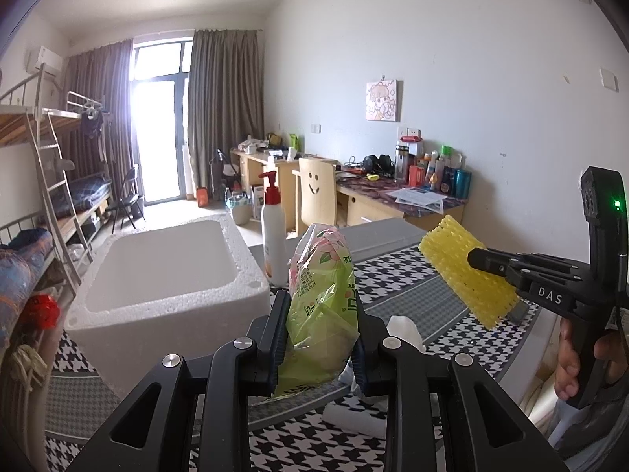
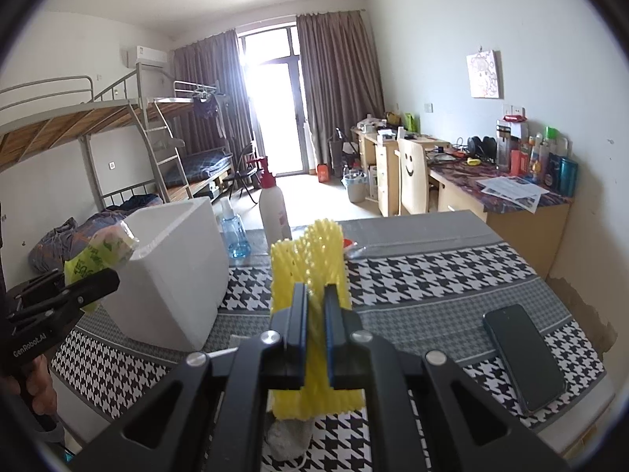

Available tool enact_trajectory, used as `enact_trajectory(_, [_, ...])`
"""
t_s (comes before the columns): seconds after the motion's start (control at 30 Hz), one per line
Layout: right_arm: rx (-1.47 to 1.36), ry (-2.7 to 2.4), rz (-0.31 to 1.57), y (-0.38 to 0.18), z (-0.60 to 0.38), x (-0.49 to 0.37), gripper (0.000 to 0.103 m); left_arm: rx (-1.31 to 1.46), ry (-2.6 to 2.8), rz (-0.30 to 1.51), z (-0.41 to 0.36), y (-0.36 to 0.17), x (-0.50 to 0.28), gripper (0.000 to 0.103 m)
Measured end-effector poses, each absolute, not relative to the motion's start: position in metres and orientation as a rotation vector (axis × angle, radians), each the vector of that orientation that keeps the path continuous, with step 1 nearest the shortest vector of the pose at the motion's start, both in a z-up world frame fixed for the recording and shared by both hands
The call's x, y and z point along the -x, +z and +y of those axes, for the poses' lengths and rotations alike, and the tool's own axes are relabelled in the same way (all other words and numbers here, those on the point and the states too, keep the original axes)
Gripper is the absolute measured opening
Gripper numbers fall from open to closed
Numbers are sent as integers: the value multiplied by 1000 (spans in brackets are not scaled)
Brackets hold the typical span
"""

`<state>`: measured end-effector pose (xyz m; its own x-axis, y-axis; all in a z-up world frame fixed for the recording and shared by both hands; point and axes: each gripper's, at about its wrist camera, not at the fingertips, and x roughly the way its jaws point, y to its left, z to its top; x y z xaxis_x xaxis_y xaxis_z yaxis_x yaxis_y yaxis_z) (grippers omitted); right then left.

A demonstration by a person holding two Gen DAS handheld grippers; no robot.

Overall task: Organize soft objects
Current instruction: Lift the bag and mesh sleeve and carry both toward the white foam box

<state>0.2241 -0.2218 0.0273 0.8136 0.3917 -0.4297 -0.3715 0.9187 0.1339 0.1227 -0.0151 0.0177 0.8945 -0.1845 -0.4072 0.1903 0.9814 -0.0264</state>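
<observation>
While left gripper clamps green bag beside foam box, right gripper pinches yellow mesh — both aloft.

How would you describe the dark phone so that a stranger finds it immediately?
Look at the houndstooth tablecloth, on the side away from the white foam box. The phone lies flat there near the edge, the only dark, glossy slab on the cloth.

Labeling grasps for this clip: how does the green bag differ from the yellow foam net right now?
The green bag is glossy printed plastic; the yellow foam net is a matte open mesh. The left gripper is clamped on the bag with its jaws well apart; the right gripper squeezes the net nearly flat. The bag bulges; the net is a flattened sleeve. Both are soft and held up off the table.
</observation>
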Motion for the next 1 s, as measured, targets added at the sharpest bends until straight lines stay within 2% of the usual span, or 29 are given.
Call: enact_trajectory(1.0, [-46, 484, 384, 57, -197, -240, 10, -7, -101, 306, 1, 51, -135, 29])
